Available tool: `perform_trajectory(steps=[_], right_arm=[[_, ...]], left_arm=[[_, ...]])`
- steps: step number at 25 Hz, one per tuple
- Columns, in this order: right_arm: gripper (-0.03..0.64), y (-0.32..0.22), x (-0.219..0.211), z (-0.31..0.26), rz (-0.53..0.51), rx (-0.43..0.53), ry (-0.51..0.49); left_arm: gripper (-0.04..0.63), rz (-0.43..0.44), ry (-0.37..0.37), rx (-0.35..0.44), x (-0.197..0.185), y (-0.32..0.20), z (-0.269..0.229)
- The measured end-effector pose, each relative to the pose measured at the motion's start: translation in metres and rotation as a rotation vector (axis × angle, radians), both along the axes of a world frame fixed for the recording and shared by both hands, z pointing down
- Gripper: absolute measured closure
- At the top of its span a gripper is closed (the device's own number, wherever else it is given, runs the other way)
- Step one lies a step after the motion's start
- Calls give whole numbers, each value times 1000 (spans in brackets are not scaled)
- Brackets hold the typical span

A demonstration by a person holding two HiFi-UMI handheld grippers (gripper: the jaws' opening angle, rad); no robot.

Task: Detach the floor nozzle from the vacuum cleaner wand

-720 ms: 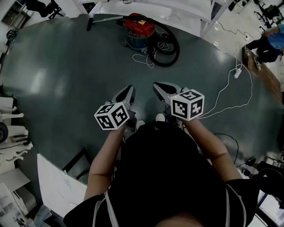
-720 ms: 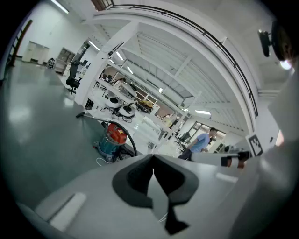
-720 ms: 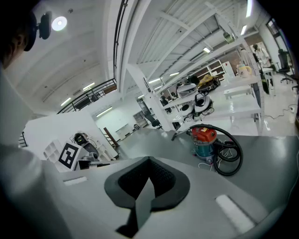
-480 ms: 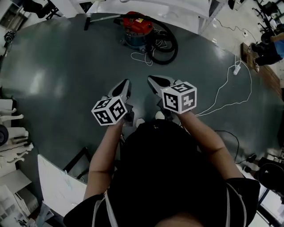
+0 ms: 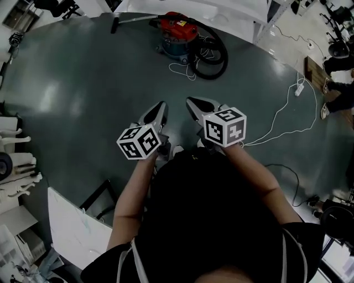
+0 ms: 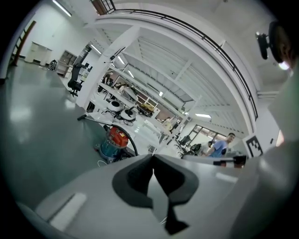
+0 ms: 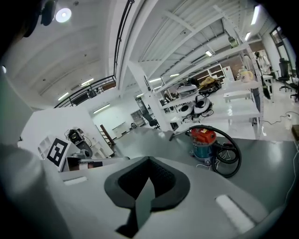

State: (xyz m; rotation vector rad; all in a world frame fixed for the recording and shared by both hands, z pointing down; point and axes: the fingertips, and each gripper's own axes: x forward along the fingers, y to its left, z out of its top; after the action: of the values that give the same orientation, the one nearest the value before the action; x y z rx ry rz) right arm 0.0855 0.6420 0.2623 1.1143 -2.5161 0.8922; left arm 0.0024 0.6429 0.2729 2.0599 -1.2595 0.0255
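The vacuum cleaner (image 5: 178, 34), red on top and teal below, stands on the floor far ahead of me. Its wand (image 5: 135, 20) runs left to the dark floor nozzle (image 5: 115, 25), which is on the wand's end. A black hose (image 5: 214, 54) loops at its right. My left gripper (image 5: 161, 106) and right gripper (image 5: 189, 101) hover side by side well short of it, both shut with nothing between the jaws. The left gripper view shows the vacuum (image 6: 114, 141) and nozzle (image 6: 81, 117) beyond the shut left gripper (image 6: 153, 157); the right gripper view shows the vacuum (image 7: 204, 141) beyond the shut right gripper (image 7: 149, 159).
A white cable (image 5: 285, 119) with a power strip (image 5: 299, 90) trails over the grey floor at right. A thin white cord (image 5: 180, 70) lies by the vacuum. White shelving (image 5: 210, 8) stands behind it, a white panel (image 5: 72, 221) at lower left. A person's legs (image 5: 338, 69) are at far right.
Both grippers have shifted slightly left and forward, still shut and side by side. The person at the far right has moved further out of view.
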Motion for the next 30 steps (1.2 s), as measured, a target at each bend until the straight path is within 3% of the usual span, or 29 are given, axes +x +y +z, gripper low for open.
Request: perform_trajectory(steps=[8, 13, 18, 30], right_arm=[[618, 14, -42, 13, -18, -11, -20], [618, 12, -67, 16, -2, -22, -65], [618, 2, -81, 26, -8, -41, -50], [618, -111, -94, 39, 4, -81, -64]], left_arm=[[584, -6, -19, -34, -48, 13, 12], [585, -18, -3, -31, -81, 14, 14], [585, -39, 21, -55, -101, 7, 29], [585, -6, -11, -55, -103, -103, 35]])
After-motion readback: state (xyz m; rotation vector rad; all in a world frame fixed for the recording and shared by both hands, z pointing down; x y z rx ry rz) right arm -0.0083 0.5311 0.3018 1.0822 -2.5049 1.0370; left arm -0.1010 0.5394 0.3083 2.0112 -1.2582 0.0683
